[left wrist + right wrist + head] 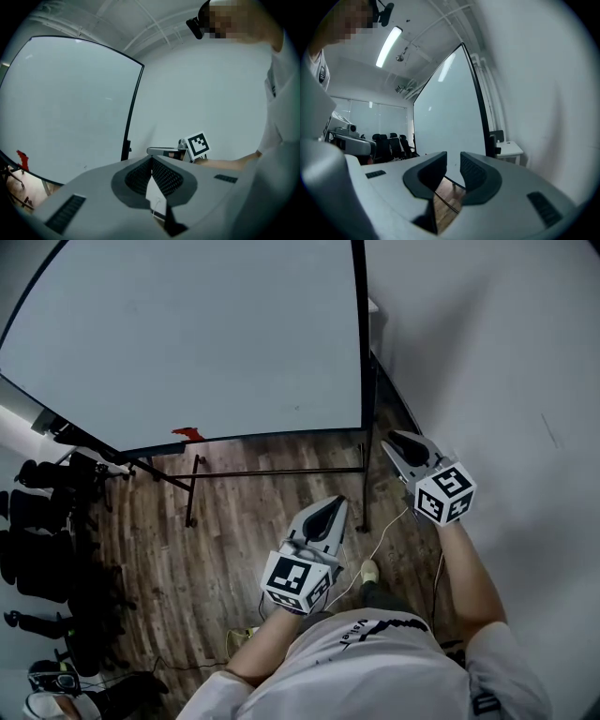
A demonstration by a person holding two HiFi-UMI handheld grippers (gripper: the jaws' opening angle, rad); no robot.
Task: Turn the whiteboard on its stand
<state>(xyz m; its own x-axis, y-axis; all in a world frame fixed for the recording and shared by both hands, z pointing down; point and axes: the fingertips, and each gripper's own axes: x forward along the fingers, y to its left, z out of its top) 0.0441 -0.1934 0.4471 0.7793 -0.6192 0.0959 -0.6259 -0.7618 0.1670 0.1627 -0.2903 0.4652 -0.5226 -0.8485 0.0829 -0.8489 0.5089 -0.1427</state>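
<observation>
We record the whiteboard [187,334] as pale grey-white with a black frame and one red mark [187,434]. Stand [193,488] black; floor [234,559] brown wood-grain planks. Left tongs [336,504] and right tongs [392,441] grey (marker cubes [295,579] black-and-white squares).

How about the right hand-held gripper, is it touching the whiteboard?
Apart. In the right gripper view the right hand-held gripper stands open and empty, with the whiteboard farther off beyond it.

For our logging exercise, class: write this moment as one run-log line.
left claw: shut, empty | right claw: open, empty, near whiteboard side frame | whiteboard: no claw touching it
</observation>
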